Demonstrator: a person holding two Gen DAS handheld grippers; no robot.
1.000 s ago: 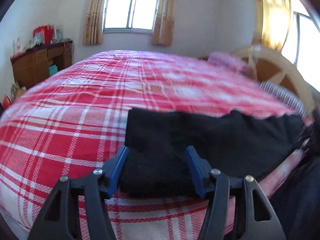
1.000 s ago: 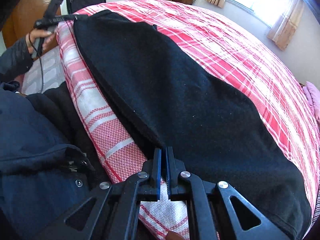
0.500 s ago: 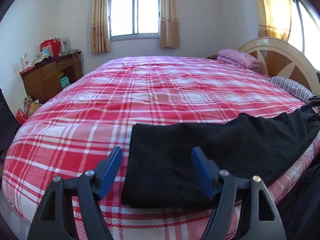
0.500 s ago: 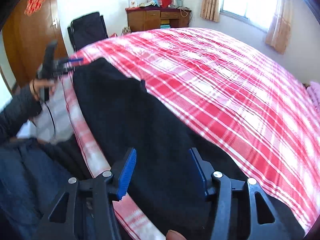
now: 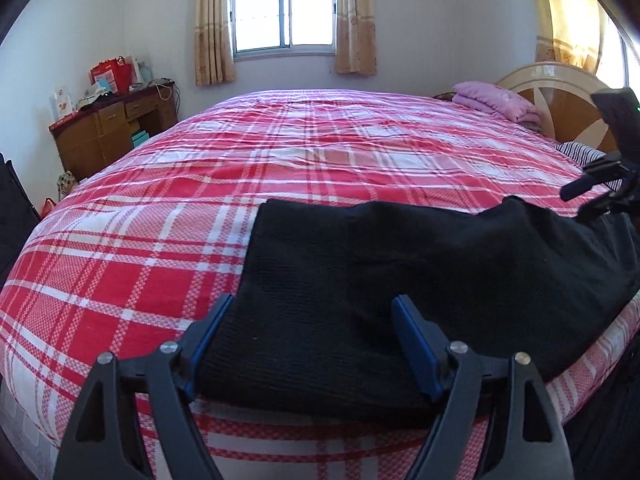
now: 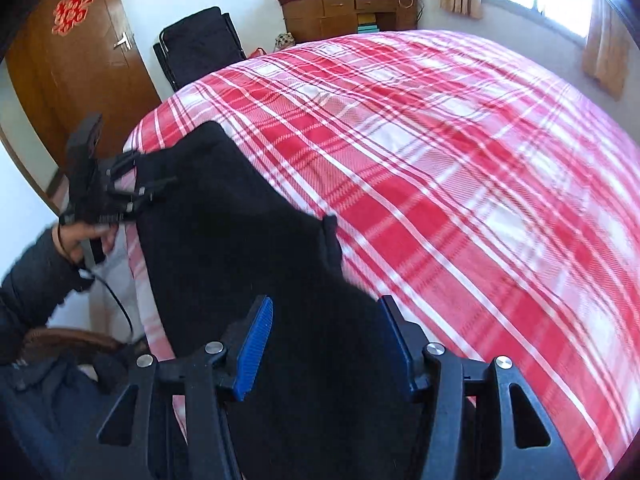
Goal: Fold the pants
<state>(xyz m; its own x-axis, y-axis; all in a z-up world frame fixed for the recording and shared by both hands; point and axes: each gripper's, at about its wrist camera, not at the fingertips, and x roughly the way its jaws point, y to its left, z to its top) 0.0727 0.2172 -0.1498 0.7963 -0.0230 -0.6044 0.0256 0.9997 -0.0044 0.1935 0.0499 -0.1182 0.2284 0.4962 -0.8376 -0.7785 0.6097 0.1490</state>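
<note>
**Black pants laid along bed edge**

While the black pants (image 5: 420, 272) are spread flat along the near edge of the red plaid bed (image 5: 320, 152), the left tongs (image 5: 312, 344) are seen freshly widened, and the right tongs (image 6: 326, 344) parted; nothing is gripped by either.

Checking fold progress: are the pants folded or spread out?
Folded lengthwise: the black pants lie as one long strip along the bed edge.
</note>
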